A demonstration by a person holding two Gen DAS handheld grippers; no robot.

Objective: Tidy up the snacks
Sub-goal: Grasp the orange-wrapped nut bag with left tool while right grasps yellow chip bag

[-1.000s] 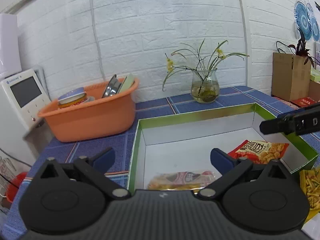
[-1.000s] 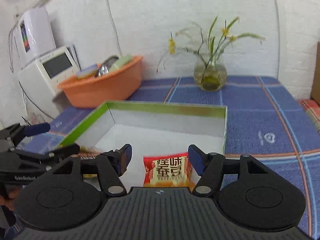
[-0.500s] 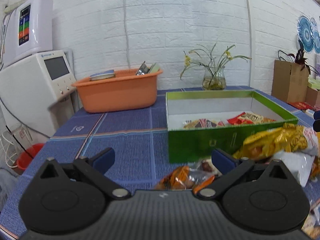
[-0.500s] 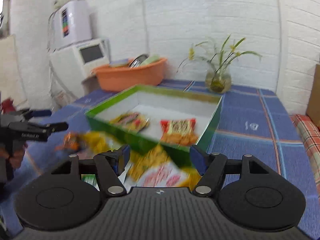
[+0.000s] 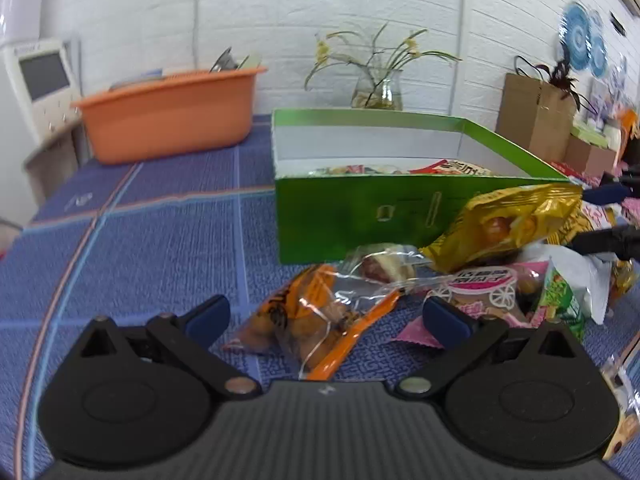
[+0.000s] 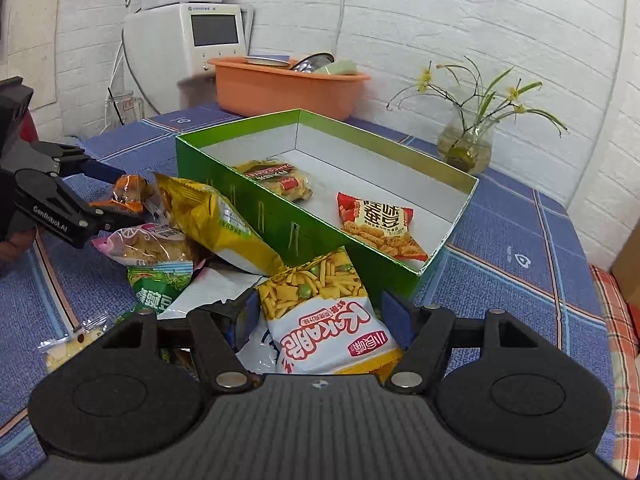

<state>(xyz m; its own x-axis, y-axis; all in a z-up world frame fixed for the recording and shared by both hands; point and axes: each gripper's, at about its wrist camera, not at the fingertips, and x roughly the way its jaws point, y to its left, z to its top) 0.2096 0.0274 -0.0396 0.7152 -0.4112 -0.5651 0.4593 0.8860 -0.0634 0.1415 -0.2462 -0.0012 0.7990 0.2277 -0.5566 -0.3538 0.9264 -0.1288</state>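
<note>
A green box point(image 6: 280, 216) with a white inside holds a red snack bag point(image 6: 376, 224) and a tan packet point(image 6: 276, 182). A pile of snack bags lies in front of it on the blue cloth. My left gripper point(image 5: 326, 316) is open, low over an orange-and-clear snack packet point(image 5: 316, 312). My right gripper point(image 6: 322, 316) is open around a white-and-yellow chip bag point(image 6: 324, 320). A gold bag point(image 5: 508, 228) leans on the box point(image 5: 360, 216). The left gripper also shows in the right wrist view point(image 6: 104, 196).
An orange tub point(image 5: 168, 112) of dishes stands at the back left, a glass vase point(image 5: 376, 88) with flowers behind the box. A white appliance point(image 6: 200, 40) stands at the far left. A pink bag point(image 5: 480, 284) and a green bag point(image 6: 160, 284) lie in the pile.
Both grippers have pulled back from over the box and come down to the snack pile in front of it. Both stay open.
</note>
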